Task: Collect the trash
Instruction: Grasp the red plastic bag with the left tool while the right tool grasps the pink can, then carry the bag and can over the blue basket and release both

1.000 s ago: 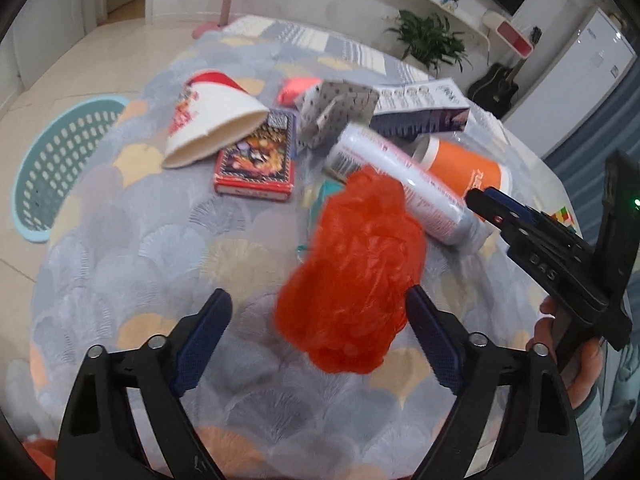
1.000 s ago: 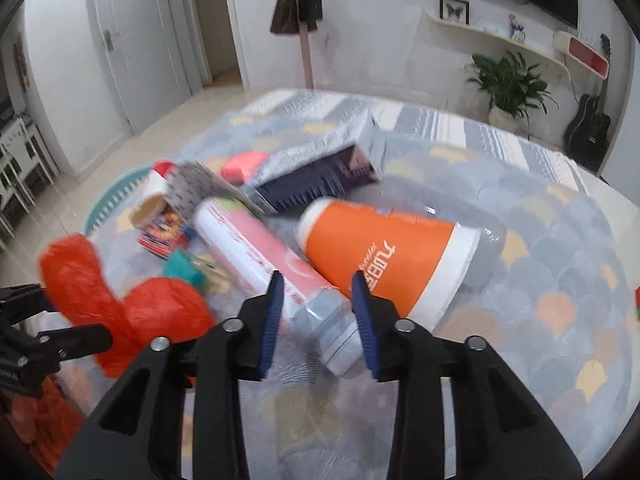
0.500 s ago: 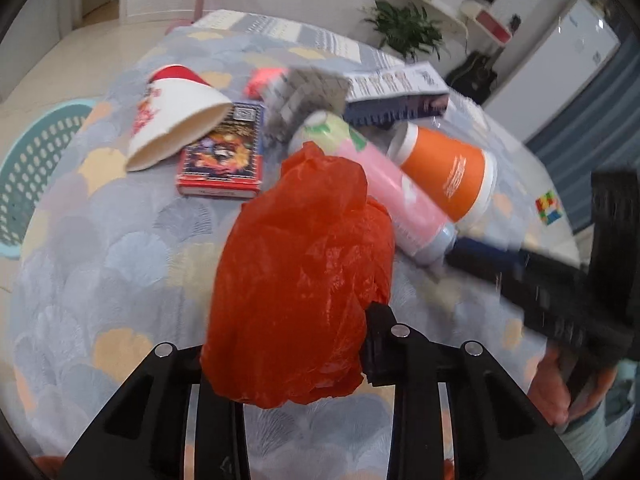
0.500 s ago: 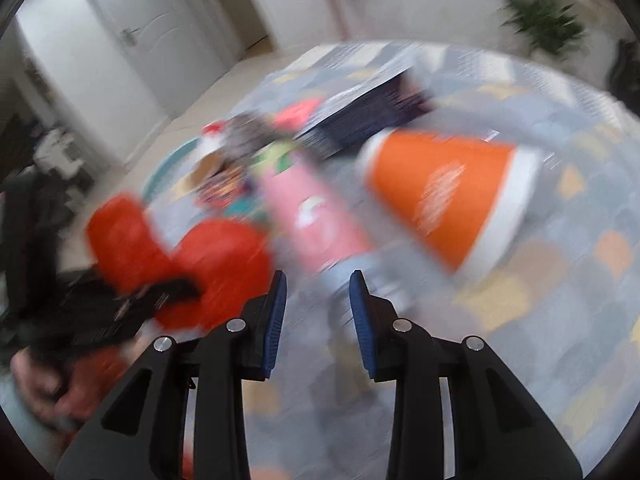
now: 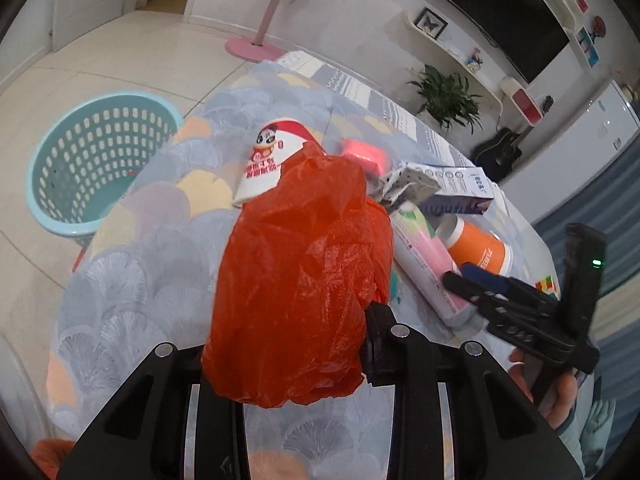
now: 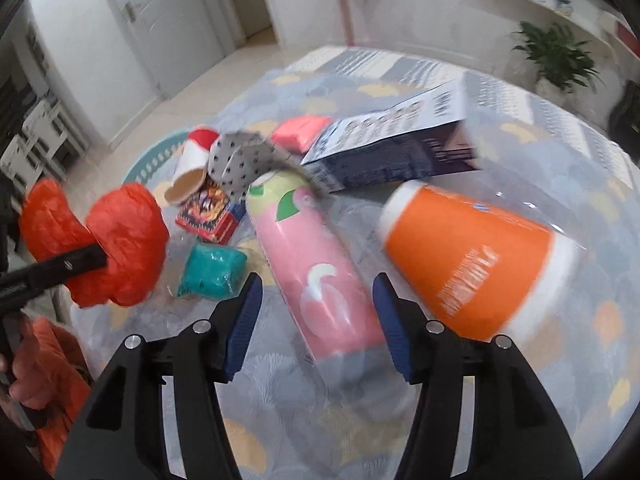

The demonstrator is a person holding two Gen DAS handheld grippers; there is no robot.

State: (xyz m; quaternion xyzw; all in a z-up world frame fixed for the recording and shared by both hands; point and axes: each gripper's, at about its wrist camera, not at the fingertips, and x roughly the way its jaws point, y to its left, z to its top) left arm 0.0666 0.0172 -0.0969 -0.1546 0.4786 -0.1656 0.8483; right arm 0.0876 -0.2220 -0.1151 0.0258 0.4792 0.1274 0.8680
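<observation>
My left gripper [image 5: 288,320] is shut on a crumpled red plastic bag [image 5: 304,280] and holds it above the table; the bag hides its fingertips. The bag also shows in the right wrist view [image 6: 120,240]. My right gripper [image 6: 316,328] is open, its jaws on either side of the lower end of a pink bottle [image 6: 316,264] lying on the table. It also shows in the left wrist view [image 5: 472,284], next to the bottle [image 5: 424,268]. An orange cup [image 6: 472,264] lies to the right of the bottle.
A teal laundry basket [image 5: 96,160] stands on the floor left of the table. On the scalloped tablecloth [image 5: 152,280] lie a white paper cup [image 5: 272,164], a dark carton [image 6: 400,148], a red card box [image 6: 208,216], a teal wad [image 6: 212,272], a pink block [image 6: 300,132] and a dotted wrapper [image 6: 244,160].
My left gripper shut on the red bag and lifted it off the table. My right gripper moved up to the pink bottle and opened wide around its lower end.
</observation>
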